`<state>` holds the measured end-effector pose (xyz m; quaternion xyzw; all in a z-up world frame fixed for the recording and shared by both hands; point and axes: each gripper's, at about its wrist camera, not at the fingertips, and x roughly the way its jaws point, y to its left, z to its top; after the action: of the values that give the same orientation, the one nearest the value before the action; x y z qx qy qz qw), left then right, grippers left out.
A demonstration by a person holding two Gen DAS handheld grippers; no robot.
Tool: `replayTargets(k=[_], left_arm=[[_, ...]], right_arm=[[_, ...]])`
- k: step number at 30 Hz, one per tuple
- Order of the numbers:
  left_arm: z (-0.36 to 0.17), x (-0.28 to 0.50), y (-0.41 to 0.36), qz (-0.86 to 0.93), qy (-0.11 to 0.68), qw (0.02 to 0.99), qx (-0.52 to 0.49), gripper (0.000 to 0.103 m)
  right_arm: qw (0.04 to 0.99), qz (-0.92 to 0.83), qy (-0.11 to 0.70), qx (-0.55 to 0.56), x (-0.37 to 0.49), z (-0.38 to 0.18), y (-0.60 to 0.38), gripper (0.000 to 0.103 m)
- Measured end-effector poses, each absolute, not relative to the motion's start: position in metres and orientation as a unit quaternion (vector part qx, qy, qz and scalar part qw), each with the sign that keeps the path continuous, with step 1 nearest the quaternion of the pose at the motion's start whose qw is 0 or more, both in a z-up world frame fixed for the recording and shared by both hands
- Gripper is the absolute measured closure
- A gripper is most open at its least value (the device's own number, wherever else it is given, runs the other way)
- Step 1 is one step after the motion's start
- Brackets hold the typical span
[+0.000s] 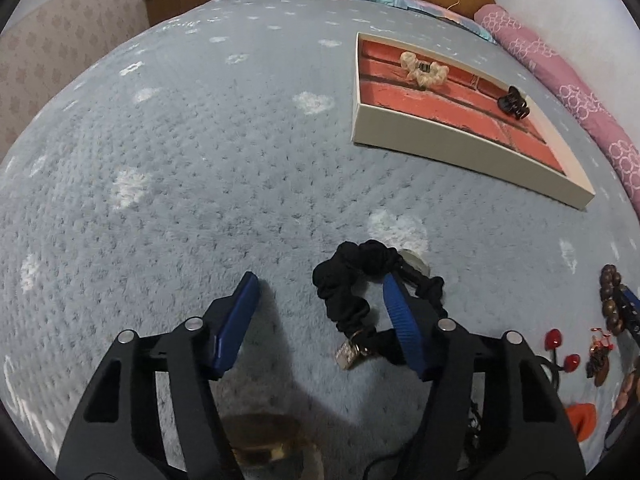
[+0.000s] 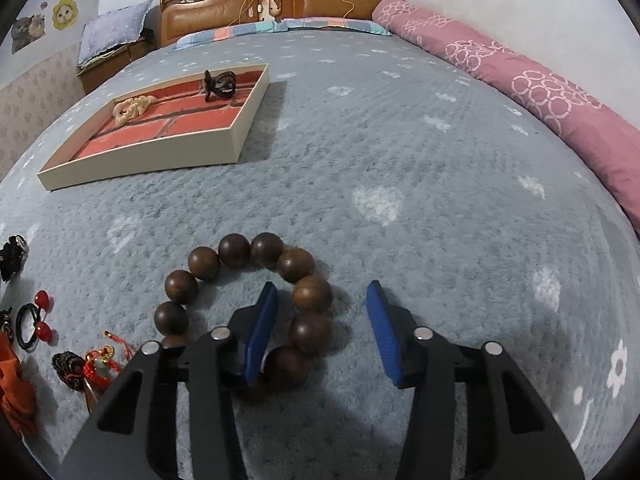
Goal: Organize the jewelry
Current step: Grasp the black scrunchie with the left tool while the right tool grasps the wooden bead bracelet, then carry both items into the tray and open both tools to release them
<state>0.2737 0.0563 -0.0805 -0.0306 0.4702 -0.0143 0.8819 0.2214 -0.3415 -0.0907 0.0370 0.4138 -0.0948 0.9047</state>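
Low over the grey blanket point(image 1: 168, 184), the left gripper point(image 1: 320, 312) had its blue pads spread wide apart; its right finger point(image 1: 400, 320) sat inside the loop of a black scrunchie point(image 1: 352, 280), whose fabric curled around that finger, while the left pad lay clear of it on bare blanket; a small sparkly charm point(image 1: 349, 354) hung at the scrunchie's near end. To the right lay a scatter of small things: a hair tie with red balls point(image 1: 560, 350), a red tasselled trinket point(image 1: 599, 356) and something orange point(image 1: 582, 420) at the lower edge, all close beside that gripper's right arm.

The right gripper point(image 2: 322, 320) was likewise open, gripping nothing; its left finger point(image 2: 262, 332) stood within the ring of a brown bead bracelet point(image 2: 248, 292), and the beads on the ring's right side lay between the two pads; the right pad stood off the beads on the blanket. Left of it were the red-ball hair tie point(image 2: 34, 320) and the tasselled trinket point(image 2: 96, 364).

Farther up the bed sat a shallow cream tray point(image 2: 160, 152) with a red lining, well apart from both grippers, with open blanket between; inside it rested a cream scrunchie point(image 2: 130, 110) and a dark claw clip point(image 2: 219, 85); a rolled pink quilt point(image 2: 540, 92) ran along the wall side, and a wooden headboard point(image 2: 280, 0) stood beyond.
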Motion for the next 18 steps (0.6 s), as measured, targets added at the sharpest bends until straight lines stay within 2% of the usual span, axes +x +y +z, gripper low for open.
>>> replayTargets(k=[3, 4, 5, 8, 18], left_arm=[[-0.08, 0.275, 0.054, -0.013, 0.468, 0.883, -0.027, 0.058], [-0.079, 0.275, 0.055, -0.02, 0.469, 0.883, -0.032, 0.07], [-0.079, 0.275, 0.056, -0.022, 0.469, 0.882, -0.033, 0.078], [-0.077, 0.275, 0.057, -0.026, 0.47, 0.882, -0.03, 0.09], [-0.05, 0.265, 0.054, -0.046, 0.433, 0.9, -0.014, 0.092]], right_arm=[[0.906, -0.086, 0.414, 0.037, 0.222, -0.09, -0.341, 0.068], [0.906, -0.083, 0.413, 0.034, 0.222, -0.09, -0.339, 0.075], [0.907, -0.077, 0.413, 0.033, 0.223, -0.09, -0.337, 0.077], [0.908, -0.075, 0.411, 0.024, 0.223, -0.089, -0.334, 0.083], [0.923, -0.072, 0.376, 0.04, 0.219, -0.072, -0.337, 0.083]])
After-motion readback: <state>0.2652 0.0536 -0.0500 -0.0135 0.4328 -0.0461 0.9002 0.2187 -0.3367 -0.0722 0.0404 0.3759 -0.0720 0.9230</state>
